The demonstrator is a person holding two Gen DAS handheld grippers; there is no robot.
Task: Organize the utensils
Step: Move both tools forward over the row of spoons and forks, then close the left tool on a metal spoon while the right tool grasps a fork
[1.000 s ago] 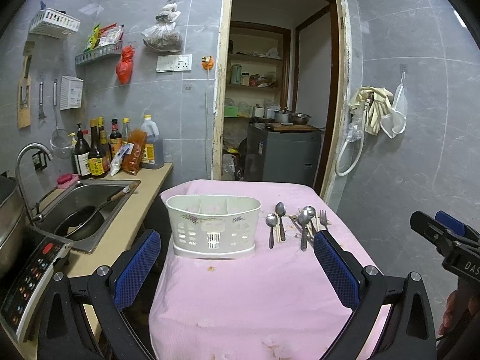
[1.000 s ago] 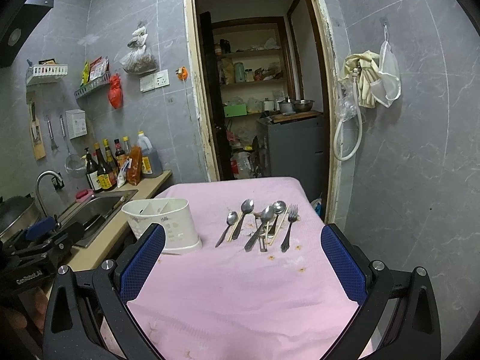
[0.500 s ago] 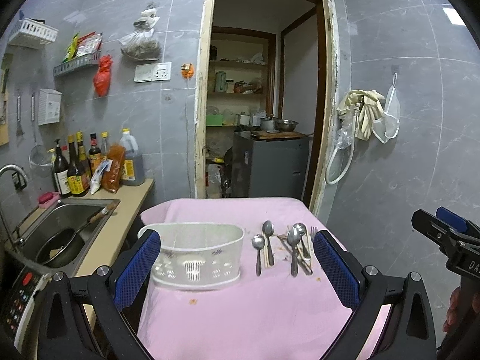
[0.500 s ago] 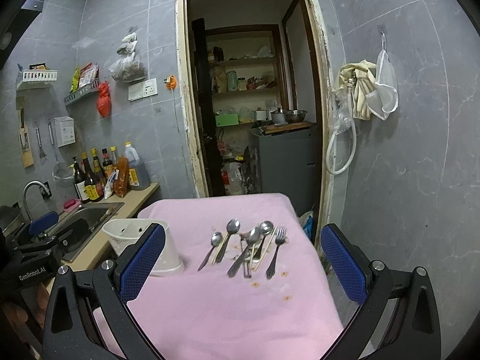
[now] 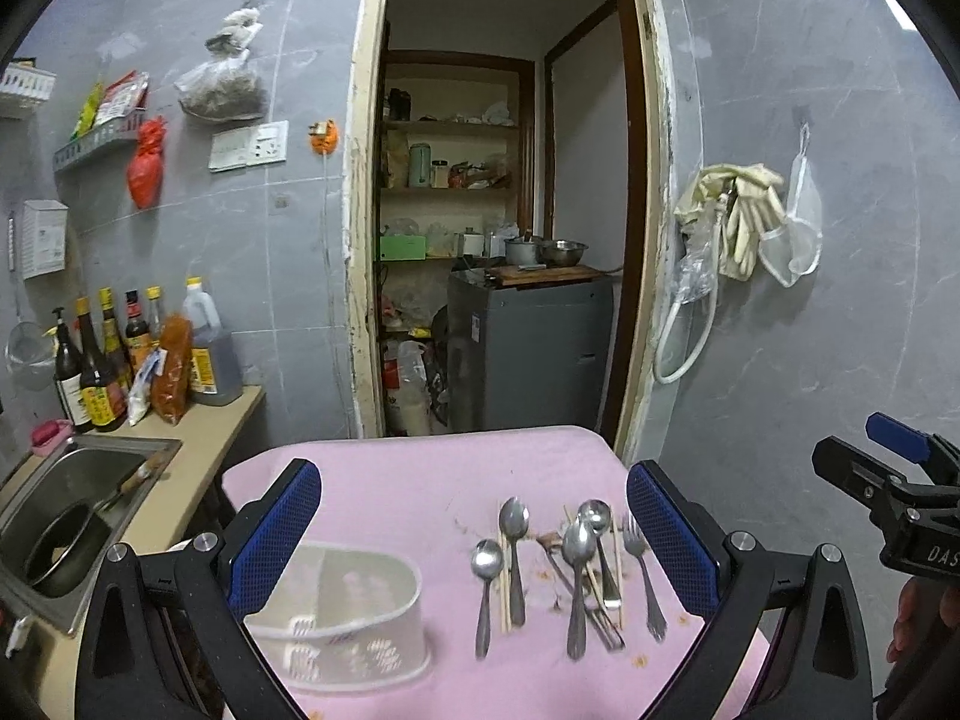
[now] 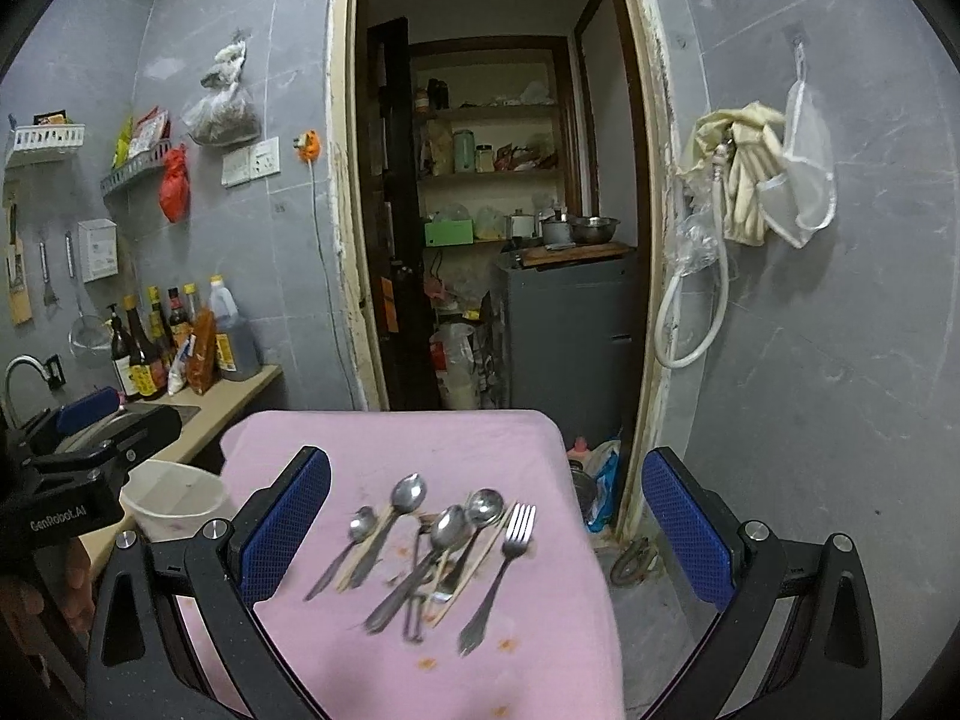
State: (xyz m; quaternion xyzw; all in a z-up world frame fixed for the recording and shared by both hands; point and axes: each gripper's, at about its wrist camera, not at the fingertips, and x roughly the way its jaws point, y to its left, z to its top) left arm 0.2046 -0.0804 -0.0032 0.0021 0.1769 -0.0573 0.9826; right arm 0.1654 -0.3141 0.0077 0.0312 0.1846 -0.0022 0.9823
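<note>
L gripper (image 5: 474, 531) spread wide, empty | R gripper (image 6: 486, 516) spread wide, empty | both moved in since 1 s ago; utensil pile (image 6: 429, 552) now between R fingers, centre-right of pink cloth (image 5: 390, 480) | white caddy (image 5: 342, 618) near-left, empty | first pick prob. next; nothing sorted yet
</note>
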